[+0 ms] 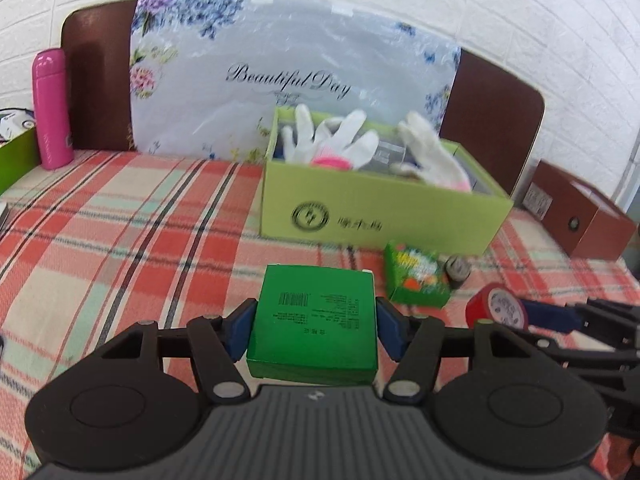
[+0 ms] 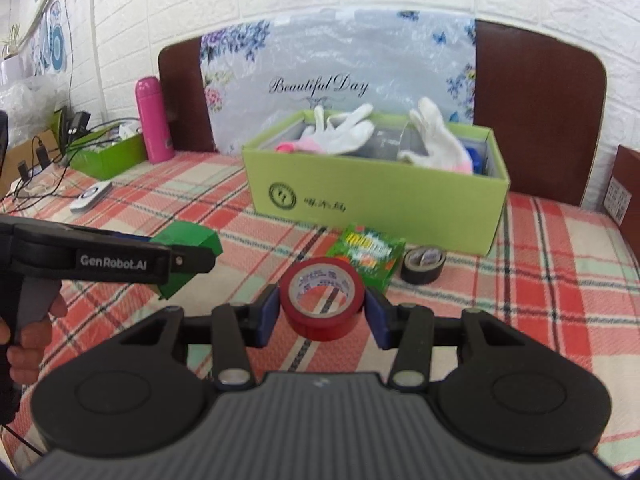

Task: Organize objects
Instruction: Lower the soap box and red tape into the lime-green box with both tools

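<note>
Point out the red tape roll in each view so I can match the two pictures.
Left wrist view: red tape sits low at the right edge, held by the right gripper.
Right wrist view: red tape is center, clamped between the gripper's blue pads.
Shared landmark: the lime box with white gloves, behind the tape in both.

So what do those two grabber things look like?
Both are black plastic. The right gripper has a ribbed grey top, two round black discs, silver pivot pins and blue pads lining its jaws. The left gripper looks the same; from the side it shows white "GenRobot.AI" lettering and a pistol handle in a bare hand.
</note>
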A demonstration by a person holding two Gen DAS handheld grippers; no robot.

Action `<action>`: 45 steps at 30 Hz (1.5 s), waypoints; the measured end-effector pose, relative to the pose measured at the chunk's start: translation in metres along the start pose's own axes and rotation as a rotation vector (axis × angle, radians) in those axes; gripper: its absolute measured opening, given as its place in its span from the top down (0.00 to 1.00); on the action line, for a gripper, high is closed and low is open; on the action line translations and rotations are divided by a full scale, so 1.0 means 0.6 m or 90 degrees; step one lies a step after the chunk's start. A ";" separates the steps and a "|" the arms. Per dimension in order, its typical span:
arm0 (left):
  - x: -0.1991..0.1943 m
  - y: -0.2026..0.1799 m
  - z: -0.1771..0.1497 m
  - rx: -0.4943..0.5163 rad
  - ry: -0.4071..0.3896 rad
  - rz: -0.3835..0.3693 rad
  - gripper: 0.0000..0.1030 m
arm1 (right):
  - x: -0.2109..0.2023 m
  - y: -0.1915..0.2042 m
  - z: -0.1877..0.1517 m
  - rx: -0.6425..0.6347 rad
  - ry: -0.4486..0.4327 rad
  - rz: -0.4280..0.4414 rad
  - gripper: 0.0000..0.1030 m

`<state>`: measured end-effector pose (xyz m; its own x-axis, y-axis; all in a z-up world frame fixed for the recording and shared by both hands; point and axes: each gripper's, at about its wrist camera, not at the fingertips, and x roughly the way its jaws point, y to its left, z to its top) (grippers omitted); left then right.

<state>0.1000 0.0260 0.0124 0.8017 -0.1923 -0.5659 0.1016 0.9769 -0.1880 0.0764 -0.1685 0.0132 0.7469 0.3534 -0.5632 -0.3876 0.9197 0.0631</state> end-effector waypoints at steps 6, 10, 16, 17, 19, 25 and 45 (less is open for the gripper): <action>-0.003 -0.042 0.061 0.039 -0.045 -0.023 0.37 | -0.018 -0.025 0.032 -0.003 -0.040 -0.023 0.56; 0.006 -0.069 0.093 0.059 -0.059 -0.032 0.37 | -0.019 -0.045 0.054 0.002 -0.059 -0.041 0.56; 0.036 -0.095 0.133 0.080 -0.067 -0.022 0.37 | -0.010 -0.074 0.082 0.006 -0.090 -0.074 0.56; 0.042 -0.097 0.139 0.081 -0.066 -0.019 0.37 | -0.006 -0.080 0.087 0.007 -0.096 -0.080 0.56; 0.053 -0.101 0.150 0.084 -0.065 -0.015 0.37 | 0.004 -0.092 0.097 0.011 -0.103 -0.090 0.56; 0.097 -0.111 0.180 0.095 -0.060 0.004 0.37 | 0.043 -0.124 0.123 0.011 -0.122 -0.116 0.56; 0.190 -0.068 0.182 0.054 -0.049 0.024 0.20 | 0.157 -0.158 0.117 -0.007 -0.146 -0.151 0.15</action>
<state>0.2515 -0.0255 0.0434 0.8487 -0.1514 -0.5068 0.1176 0.9882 -0.0983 0.2216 -0.2103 0.0118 0.9184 0.1606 -0.3617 -0.1934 0.9795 -0.0563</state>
